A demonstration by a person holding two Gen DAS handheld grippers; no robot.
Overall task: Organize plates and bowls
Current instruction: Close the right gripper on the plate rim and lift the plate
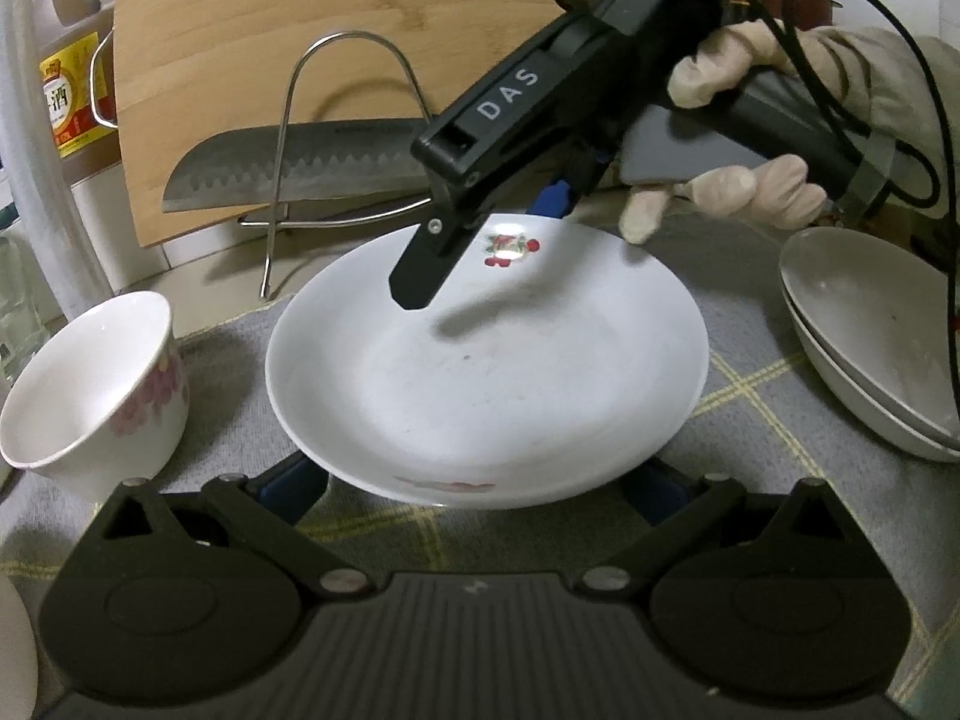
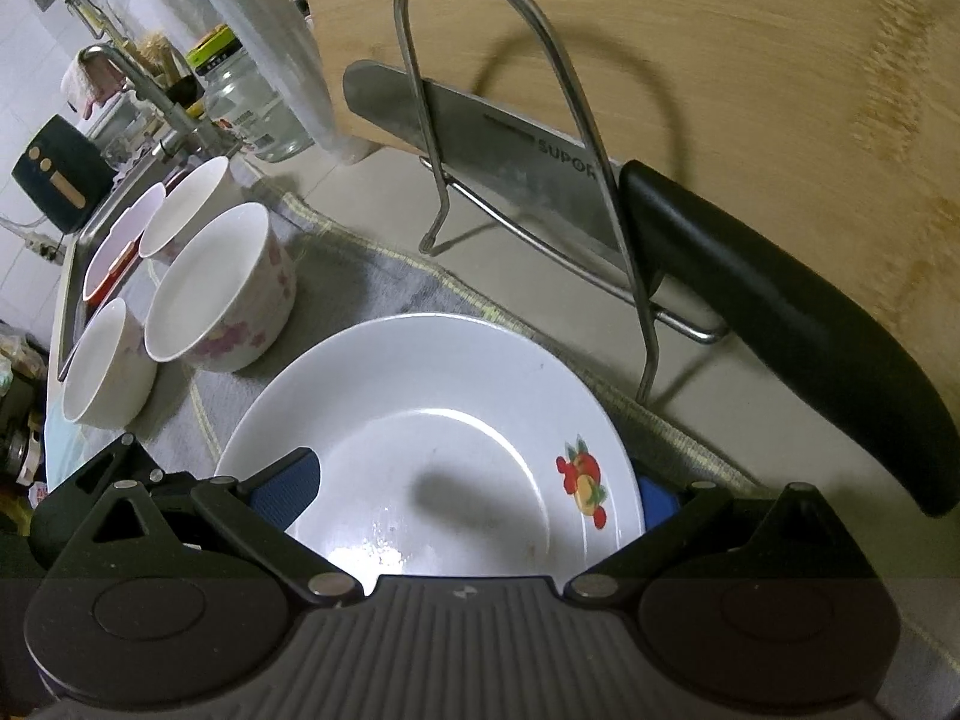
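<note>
The white plate (image 1: 486,372) lies flat on a grey cloth (image 1: 750,420) on the desk, its near rim between the left gripper (image 1: 474,489)'s open jaws. The right gripper (image 2: 474,486) straddles the far rim, jaws open. Only the right wrist view shows extra bowls (image 2: 222,282) at left; the left shows stacked grey plates (image 1: 864,336) at right.

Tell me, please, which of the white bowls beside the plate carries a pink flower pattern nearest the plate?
The larger floral bowl right beside the white plate; the small bowl in front looks plain, and the other floral bowl stands farther back.
</note>
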